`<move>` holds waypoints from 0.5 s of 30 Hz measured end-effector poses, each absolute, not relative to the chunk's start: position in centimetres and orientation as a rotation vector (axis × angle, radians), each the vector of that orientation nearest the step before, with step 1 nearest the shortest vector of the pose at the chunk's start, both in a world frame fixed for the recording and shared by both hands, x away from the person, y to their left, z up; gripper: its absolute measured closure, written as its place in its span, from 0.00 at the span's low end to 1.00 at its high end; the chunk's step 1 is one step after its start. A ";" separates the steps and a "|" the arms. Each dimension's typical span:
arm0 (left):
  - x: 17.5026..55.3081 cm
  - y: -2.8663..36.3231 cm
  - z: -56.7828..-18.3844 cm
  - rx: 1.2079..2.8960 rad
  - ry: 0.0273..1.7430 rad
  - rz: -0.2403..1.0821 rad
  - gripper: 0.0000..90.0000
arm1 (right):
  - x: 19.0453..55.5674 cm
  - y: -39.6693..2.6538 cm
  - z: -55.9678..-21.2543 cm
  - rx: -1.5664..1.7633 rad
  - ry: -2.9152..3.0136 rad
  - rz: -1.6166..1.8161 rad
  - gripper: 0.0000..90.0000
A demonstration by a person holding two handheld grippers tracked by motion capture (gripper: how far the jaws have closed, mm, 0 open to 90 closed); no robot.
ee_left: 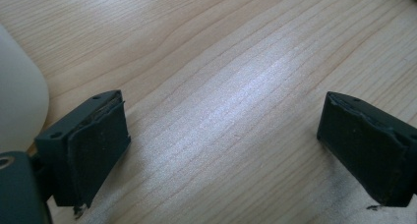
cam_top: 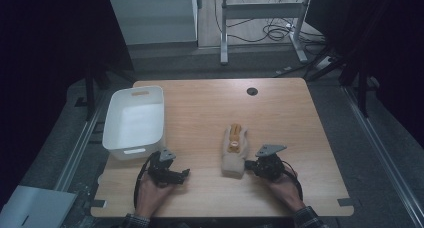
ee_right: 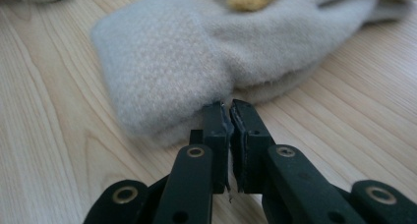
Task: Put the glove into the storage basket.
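Pale wooden table [cam_top: 200,113] in a dim room, our left gripper [cam_top: 184,174] spread over bare wood, our right gripper [ee_right: 229,108] pinching the beige mitten [ee_right: 196,52], white bin [cam_top: 134,119] beside.

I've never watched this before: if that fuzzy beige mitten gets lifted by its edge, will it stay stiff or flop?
The mitten looks like soft fleece lying slumped, so it would probably droop. It likely weighs little. Its fuzzy nap should resist slipping from the right gripper, whose jaws meet at its edge.

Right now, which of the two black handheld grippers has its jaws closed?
The right gripper, jaws shut at the beige fleece mitten's edge; the left gripper stands wide open.
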State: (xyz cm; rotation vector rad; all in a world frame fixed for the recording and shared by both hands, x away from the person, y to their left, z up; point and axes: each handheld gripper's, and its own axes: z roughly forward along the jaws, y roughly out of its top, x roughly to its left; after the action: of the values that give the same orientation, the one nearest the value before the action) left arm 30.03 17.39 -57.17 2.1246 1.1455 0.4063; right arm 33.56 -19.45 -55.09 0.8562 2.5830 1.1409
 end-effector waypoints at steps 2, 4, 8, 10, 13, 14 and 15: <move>30.1 17.4 -57.2 2.124 1.154 0.406 0.04 | 33.5 -18.9 -55.1 0.841 2.589 1.140 0.93; 30.1 17.4 -57.2 2.123 1.157 0.406 0.03 | 33.5 -18.2 -55.1 0.827 2.593 1.137 0.93; 30.1 17.4 -57.2 2.123 1.158 0.405 0.03 | 33.5 -17.1 -55.2 0.806 2.596 1.132 0.92; 30.1 17.4 -57.2 2.124 1.158 0.405 0.03 | 33.5 -16.5 -55.2 0.795 2.598 1.130 0.92; 30.1 17.4 -57.2 2.125 1.157 0.405 0.03 | 33.6 -15.6 -55.2 0.777 2.600 1.124 0.92; 30.1 17.4 -57.2 2.126 1.157 0.404 0.03 | 33.6 -15.2 -55.3 0.777 2.600 1.123 0.92; 30.1 17.4 -57.2 2.129 1.155 0.405 0.03 | 33.6 -14.8 -55.3 0.772 2.599 1.121 0.92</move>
State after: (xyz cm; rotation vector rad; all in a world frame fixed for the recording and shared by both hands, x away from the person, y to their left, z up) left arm 30.08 17.42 -57.16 2.1291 1.1554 0.4047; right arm 33.64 -14.81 -55.28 0.7725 2.5985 1.1215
